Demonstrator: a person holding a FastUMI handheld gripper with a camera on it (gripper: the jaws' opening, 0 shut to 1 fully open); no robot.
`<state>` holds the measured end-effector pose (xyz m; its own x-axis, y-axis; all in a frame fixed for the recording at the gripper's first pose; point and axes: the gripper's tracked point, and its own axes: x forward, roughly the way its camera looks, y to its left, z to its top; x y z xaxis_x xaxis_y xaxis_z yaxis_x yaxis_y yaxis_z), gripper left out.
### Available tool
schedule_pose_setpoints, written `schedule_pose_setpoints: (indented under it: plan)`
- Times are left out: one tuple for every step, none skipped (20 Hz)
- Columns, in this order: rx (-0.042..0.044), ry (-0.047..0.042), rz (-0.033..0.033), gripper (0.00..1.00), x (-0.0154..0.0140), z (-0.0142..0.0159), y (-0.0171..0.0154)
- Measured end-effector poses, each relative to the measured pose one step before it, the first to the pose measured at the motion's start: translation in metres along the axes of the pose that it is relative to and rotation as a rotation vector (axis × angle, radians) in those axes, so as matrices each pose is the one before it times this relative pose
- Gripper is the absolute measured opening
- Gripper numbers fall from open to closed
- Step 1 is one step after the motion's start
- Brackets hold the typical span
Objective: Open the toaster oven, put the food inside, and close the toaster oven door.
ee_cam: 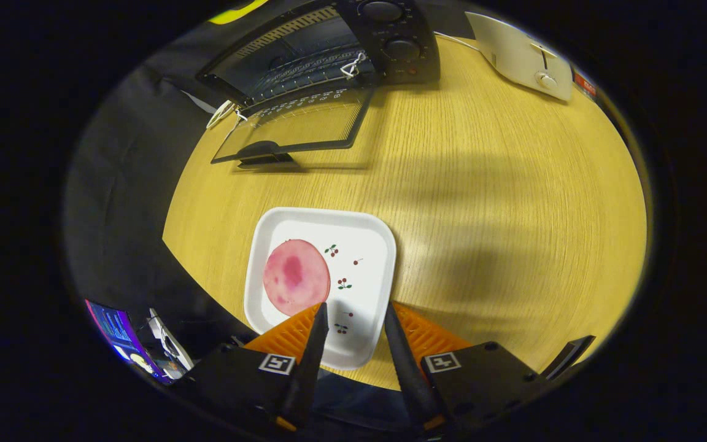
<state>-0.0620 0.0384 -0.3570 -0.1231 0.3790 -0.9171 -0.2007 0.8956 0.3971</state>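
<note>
Just ahead of the parted, empty jaws (355, 310), ham slice (296, 277) (perhaps) on plate (366, 230).

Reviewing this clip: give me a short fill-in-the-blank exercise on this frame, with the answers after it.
1. The toaster oven door is ____.
2. The round pink slice of food lies on a white square ____.
3. The gripper fingers stand ____ above the plate's near edge, holding nothing.
4. The white pop-up toaster stands on the wooden ____.

Answers: open; plate; open; table
</note>
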Motion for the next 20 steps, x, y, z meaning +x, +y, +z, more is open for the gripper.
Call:
schedule_pose_setpoints:
  plan:
    - [0.00562,0.00650,-0.00906,0.51,0.00106,-0.00038,-0.00355]
    - [0.00676,0.00412,-0.01080,0.41,0.00027,0.00035,-0.00334]
    - [0.01117,0.00432,-0.01406,0.30,0.00059,0.00015,-0.00524]
    - [0.01813,0.00078,0.01099,0.19,0.00022,0.00046,0.00065]
    - [0.01052,0.00400,0.00627,0.11,-0.00260,0.00080,-0.00066]
    - [0.03545,-0.00821,0.01831,0.09,0.00425,0.00174,-0.00055]
    - [0.03013,-0.00292,0.02249,0.06,0.00323,-0.00063,0.00211]
    - [0.01685,-0.00140,0.02417,0.02,0.00053,-0.00059,0.00232]
    - [-0.00014,-0.00189,0.02050,0.02,-0.00147,0.00013,0.00232]
    - [0.00124,-0.00527,0.01845,0.02,0.00089,-0.00229,0.00130]
    - [0.00924,-0.00653,0.02619,0.02,0.00035,0.00076,0.00324]
    - [0.01512,-0.00637,0.03303,0.02,-0.00171,-0.00161,0.00534]
    - [0.01698,-0.00983,0.02769,0.02,-0.00011,-0.00043,0.00468]
    - [0.01270,-0.00814,0.02030,0.02,0.00093,-0.00060,0.00407]
    - [0.01087,-0.00629,0.01579,0.02,-0.00069,0.00034,0.00374]
    - [0.01318,-0.00881,0.01371,0.02,0.00027,-0.00109,0.00258]
    - [0.01416,-0.00864,0.01589,0.02,0.00013,0.00077,0.00458]
    - [0.01615,-0.01050,0.01649,0.02,0.00009,-0.00107,0.00661]
    - [0.01851,-0.01057,0.01976,0.02,0.00035,0.00006,0.00623]
    - [0.02160,-0.00754,0.02137,0.02,0.00010,-0.00214,0.00714]
